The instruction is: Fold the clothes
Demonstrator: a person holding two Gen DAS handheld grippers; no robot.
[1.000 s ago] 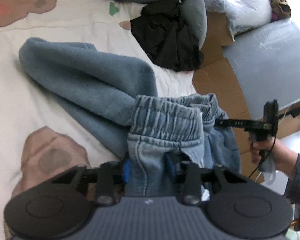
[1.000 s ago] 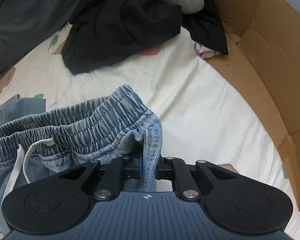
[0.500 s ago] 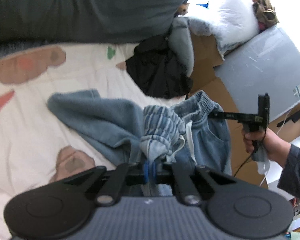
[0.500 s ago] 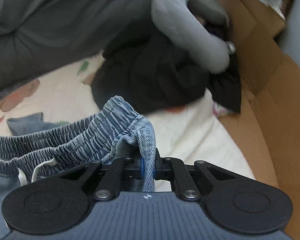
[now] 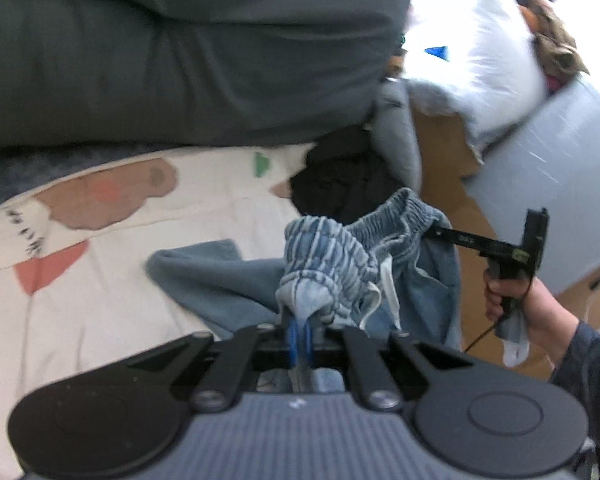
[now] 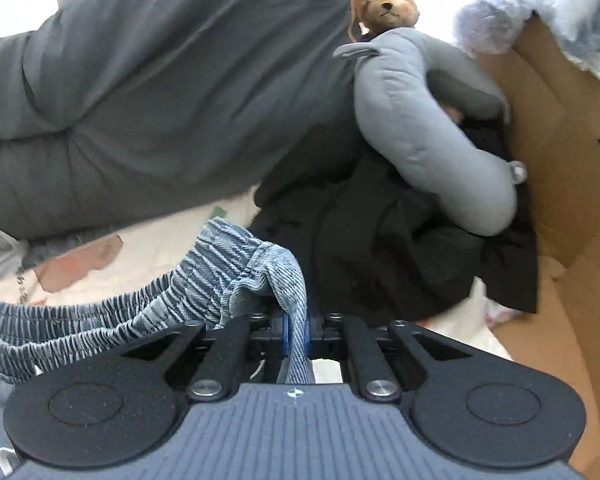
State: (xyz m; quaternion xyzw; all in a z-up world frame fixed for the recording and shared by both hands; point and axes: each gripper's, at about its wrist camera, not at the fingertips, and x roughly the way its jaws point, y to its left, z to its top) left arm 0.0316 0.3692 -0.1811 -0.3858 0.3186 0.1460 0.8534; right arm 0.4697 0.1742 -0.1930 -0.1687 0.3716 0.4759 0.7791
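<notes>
- The left gripper (image 5: 299, 334) has its blue-padded fingers (image 5: 293, 332) pressed together on a bunched corner of the denim shorts (image 5: 332, 256), pinching the cloth just below the elastic waistband.
- The right gripper (image 6: 296, 330) is likewise clamped on the shorts (image 6: 236, 268): a narrow fold of denim runs down between its fingers (image 6: 285, 330), at the opposite end of the waistband.
- In the left wrist view the right gripper (image 5: 430, 232) shows as a black bar reaching into the far waistband end, held by the person's right hand (image 5: 516, 300).
- The shorts hang between the two grips, lifted off the bed (image 5: 100, 280). The waistband is the long axis and runs from one gripper to the other; it looks slack and crumpled, with a white drawstring (image 5: 388, 284) dangling.
- Judged from this, the next move turns on drawing the grippers apart along that axis to pull the waistband straight before laying the shorts flat. Each hand already holds its own end, so neither is nearer.
- Under the shorts lies a blue fleece garment (image 5: 212, 276) on the patterned sheet; it could get in the way of laying them down.
- Farther off are a black garment (image 6: 400, 248), a grey neck pillow (image 6: 420, 152), a dark grey duvet (image 6: 160, 100) and a teddy bear (image 6: 388, 4).
- A cardboard box (image 6: 560, 152) stands along the bed's right side; fluffy white stuffing or bedding spills over its top, and the rest of its contents cannot be made out.
</notes>
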